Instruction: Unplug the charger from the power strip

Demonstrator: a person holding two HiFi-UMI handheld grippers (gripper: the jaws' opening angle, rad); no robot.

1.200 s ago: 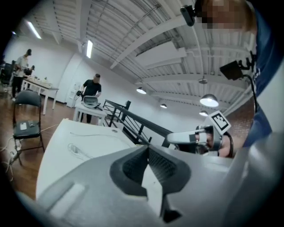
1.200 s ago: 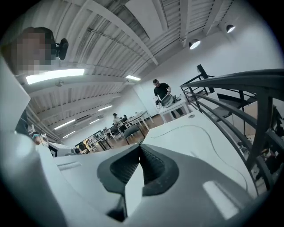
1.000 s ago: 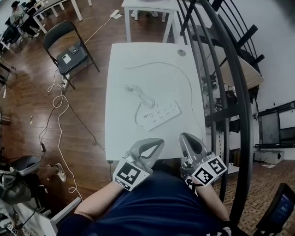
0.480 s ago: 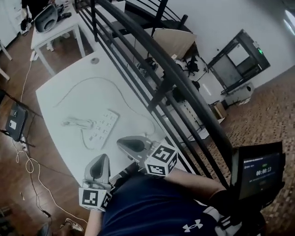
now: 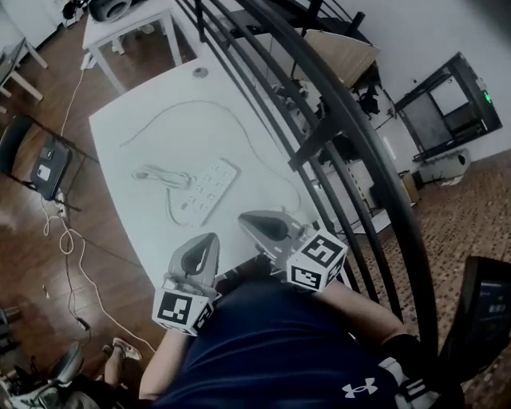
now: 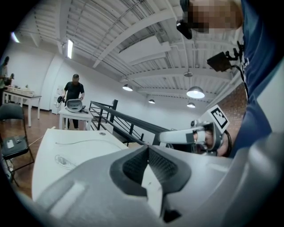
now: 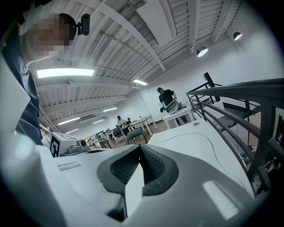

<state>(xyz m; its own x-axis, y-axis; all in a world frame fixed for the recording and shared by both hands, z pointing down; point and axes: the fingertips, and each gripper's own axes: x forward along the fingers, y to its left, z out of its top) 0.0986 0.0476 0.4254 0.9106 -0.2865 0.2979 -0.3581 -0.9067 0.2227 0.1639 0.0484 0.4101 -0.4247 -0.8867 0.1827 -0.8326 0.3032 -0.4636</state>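
Observation:
A white power strip (image 5: 209, 185) lies on the white table (image 5: 152, 120). A white charger (image 5: 156, 173) with a looped cable lies just left of it, plugged into its left end; a thin cord (image 5: 239, 128) curves across the far half of the table. Both grippers hover at the table's near edge, short of the strip, close to my body. My left gripper (image 5: 203, 241) is shut and empty, jaws together in its own view (image 6: 147, 149). To its right, my right gripper (image 5: 247, 218) is also shut and empty (image 7: 140, 148). The left gripper view shows the cable loop (image 6: 63, 160) far off.
A black metal railing (image 5: 335, 128) runs along the table's right side. A folding chair (image 5: 40, 164) with devices and loose cables (image 5: 68, 232) are on the wooden floor at left. Another white table (image 5: 132, 20) stands behind, a person (image 6: 73, 91) beside it. A screen (image 5: 489, 319) is at right.
The head view has swung right and tilted, so the table now lies up and left. Both grippers have stayed shut and shifted only slightly along the near edge.

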